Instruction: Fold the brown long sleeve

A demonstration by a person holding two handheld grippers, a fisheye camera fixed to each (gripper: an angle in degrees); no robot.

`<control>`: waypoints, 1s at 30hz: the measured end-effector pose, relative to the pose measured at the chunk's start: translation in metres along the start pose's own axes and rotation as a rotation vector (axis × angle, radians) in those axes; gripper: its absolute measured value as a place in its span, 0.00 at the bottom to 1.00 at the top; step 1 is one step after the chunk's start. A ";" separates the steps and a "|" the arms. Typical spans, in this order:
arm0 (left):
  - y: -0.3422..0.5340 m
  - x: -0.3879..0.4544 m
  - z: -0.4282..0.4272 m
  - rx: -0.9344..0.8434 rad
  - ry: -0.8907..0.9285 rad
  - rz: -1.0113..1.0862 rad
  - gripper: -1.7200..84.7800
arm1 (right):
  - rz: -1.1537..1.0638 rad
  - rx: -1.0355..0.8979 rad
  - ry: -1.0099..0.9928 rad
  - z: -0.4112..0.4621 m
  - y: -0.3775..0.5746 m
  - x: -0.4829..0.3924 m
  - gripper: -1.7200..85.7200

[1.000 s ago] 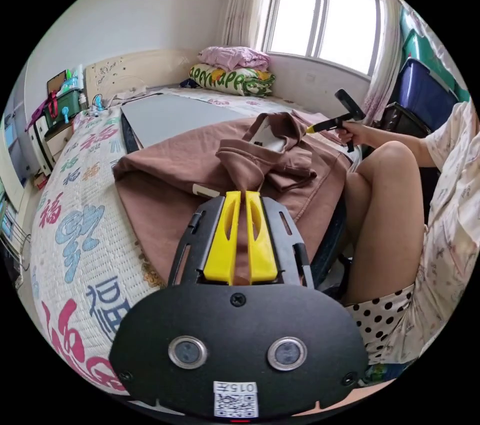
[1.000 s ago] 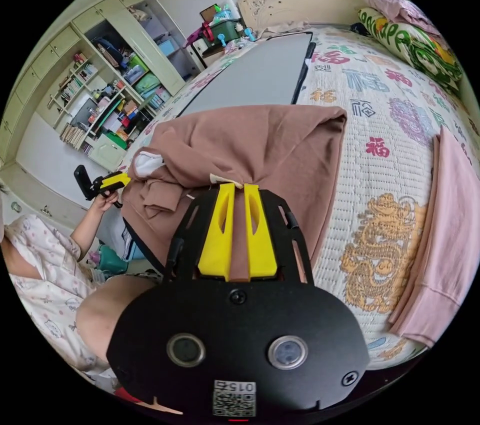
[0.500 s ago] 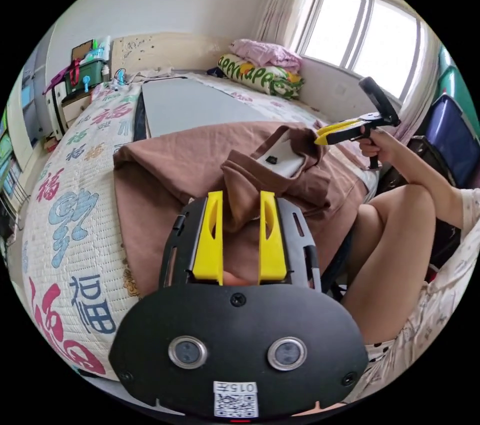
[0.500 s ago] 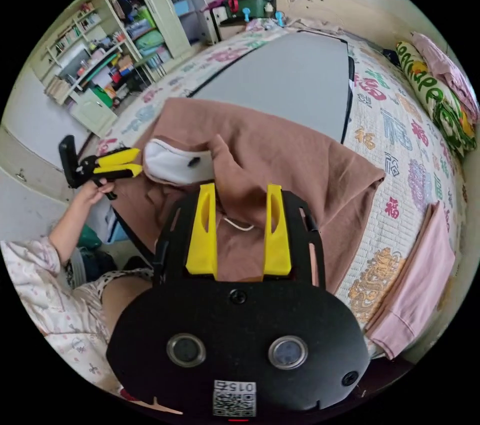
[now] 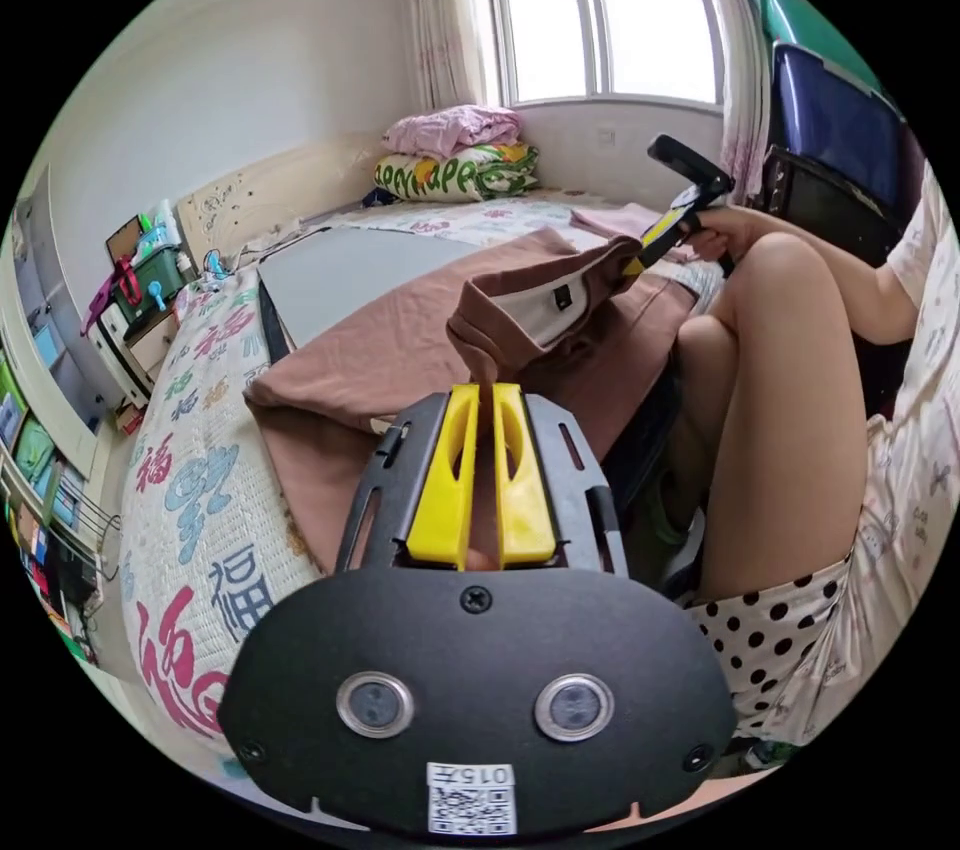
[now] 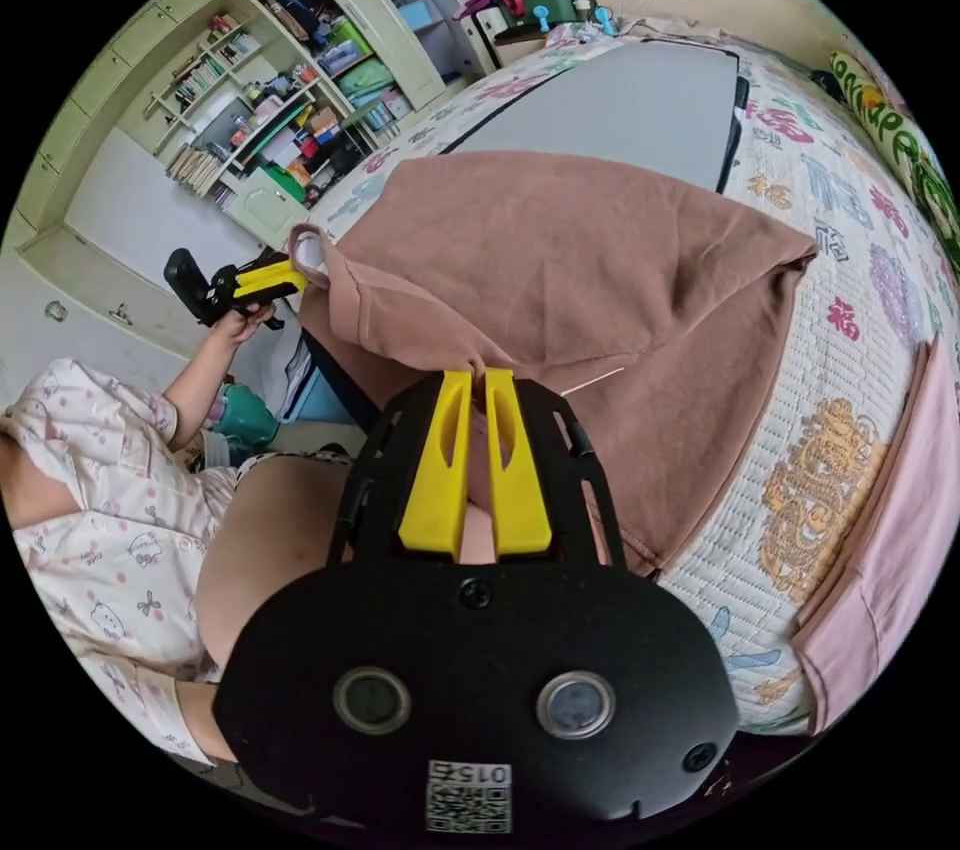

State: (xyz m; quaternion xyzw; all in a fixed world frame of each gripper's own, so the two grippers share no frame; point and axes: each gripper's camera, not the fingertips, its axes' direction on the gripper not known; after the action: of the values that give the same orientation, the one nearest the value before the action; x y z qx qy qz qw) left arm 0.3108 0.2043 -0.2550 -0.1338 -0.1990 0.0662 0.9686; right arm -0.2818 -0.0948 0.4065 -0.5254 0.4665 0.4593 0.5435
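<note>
The brown long sleeve lies spread on the bed, partly over a grey board. Its neck opening with white lining is lifted and stretched between both grippers. In the left gripper view, my left gripper is shut on the near edge of that fabric, and the right gripper pinches the far edge. In the right gripper view, my right gripper is shut on a brown fold of the garment. The left gripper, held in a hand, grips the other end of the edge.
The grey board lies on the patterned quilt. A folded pink garment rests at the bed's edge, and pillows lie under the window. The person's bare leg is beside the bed. Crowded shelves stand across the room.
Half a second ago both grippers stood open over the crumpled neck area. Both have since shut on the fabric and pulled the neck edge up and taut between them.
</note>
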 end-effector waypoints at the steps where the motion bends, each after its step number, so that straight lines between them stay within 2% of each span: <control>1: 0.006 0.003 0.006 -0.030 0.011 -0.010 0.04 | -0.018 -0.037 0.009 0.004 -0.003 -0.001 0.05; 5: 0.010 0.004 0.004 -0.036 0.024 -0.041 0.04 | -0.064 -0.128 0.076 0.008 -0.012 -0.008 0.06; 12: -0.014 -0.006 -0.006 -0.085 0.041 -0.013 0.04 | -0.035 -0.160 0.077 -0.003 -0.024 -0.003 0.07; 21: -0.053 -0.042 -0.022 -0.117 0.081 -0.077 0.04 | -0.090 -0.228 0.159 -0.005 -0.043 -0.019 0.08; 25: -0.077 -0.101 -0.061 -0.004 0.222 -0.152 0.05 | -0.120 -0.175 0.099 -0.019 -0.033 -0.010 0.08; 28: -0.094 -0.171 -0.087 0.084 0.192 -0.323 0.06 | -0.038 -0.127 -0.031 -0.041 -0.023 0.026 0.07; 30: -0.106 -0.222 -0.092 0.107 0.134 -0.482 0.07 | 0.053 -0.028 -0.089 -0.061 -0.022 0.053 0.06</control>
State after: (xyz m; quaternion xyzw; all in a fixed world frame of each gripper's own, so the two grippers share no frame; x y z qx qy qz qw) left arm 0.1535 0.0417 -0.3880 -0.0354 -0.1568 -0.1649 0.9731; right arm -0.2536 -0.1554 0.3568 -0.4996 0.4492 0.5030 0.5437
